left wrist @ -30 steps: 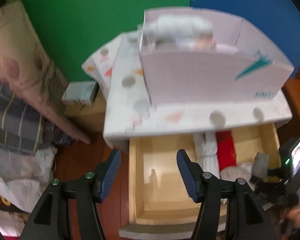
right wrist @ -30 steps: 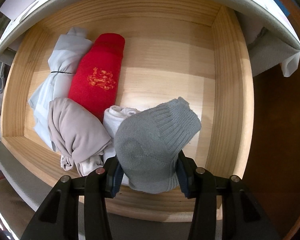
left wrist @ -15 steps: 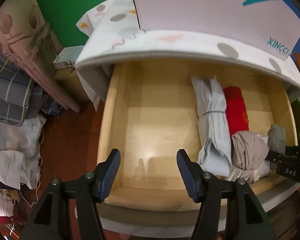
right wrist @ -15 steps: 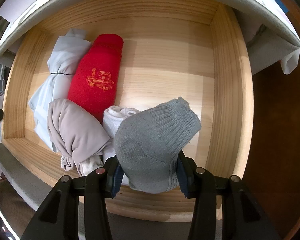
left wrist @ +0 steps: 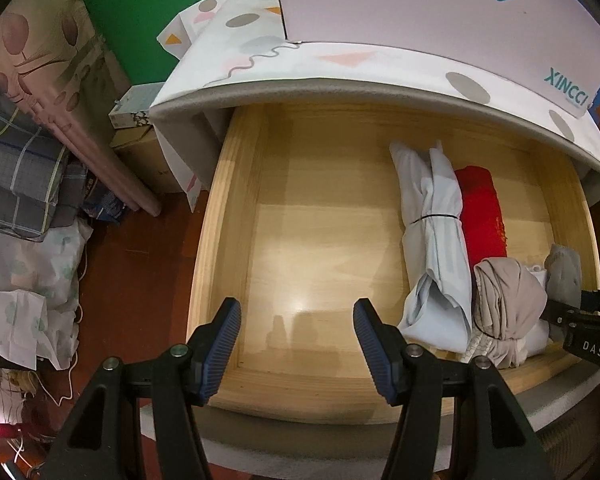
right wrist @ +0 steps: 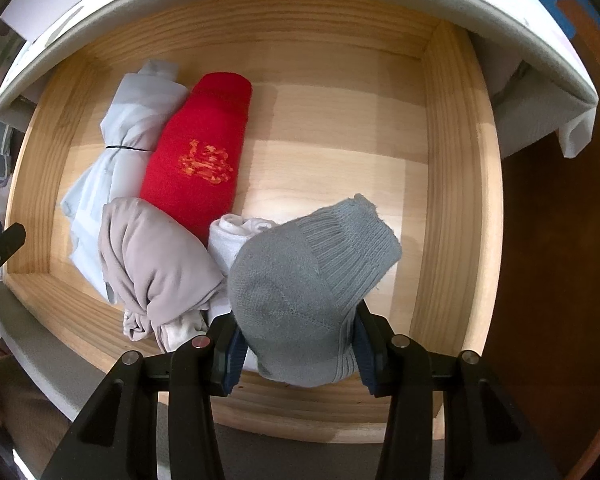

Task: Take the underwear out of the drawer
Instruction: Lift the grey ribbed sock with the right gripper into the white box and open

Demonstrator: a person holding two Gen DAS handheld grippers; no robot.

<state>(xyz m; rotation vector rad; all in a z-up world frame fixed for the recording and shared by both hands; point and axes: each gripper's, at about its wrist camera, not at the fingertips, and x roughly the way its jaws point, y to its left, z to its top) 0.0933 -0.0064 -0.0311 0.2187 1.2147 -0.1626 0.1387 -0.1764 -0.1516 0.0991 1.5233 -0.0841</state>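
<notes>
The right gripper [right wrist: 298, 344] is clamped on a grey sock [right wrist: 308, 276] at the front right of the open wooden drawer [right wrist: 456, 200]. The left gripper [left wrist: 296, 344], fingers apart, hovers over the drawer's bare left half. The beige rolled underwear [right wrist: 156, 268] lies beside a red roll [right wrist: 200, 160].

Both views down into drawer [left wrist: 236, 208]

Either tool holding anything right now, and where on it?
The right tool is shut on the grey sock, gripping its foot end, cuff pointing away. The left tool is open and empty.
</notes>
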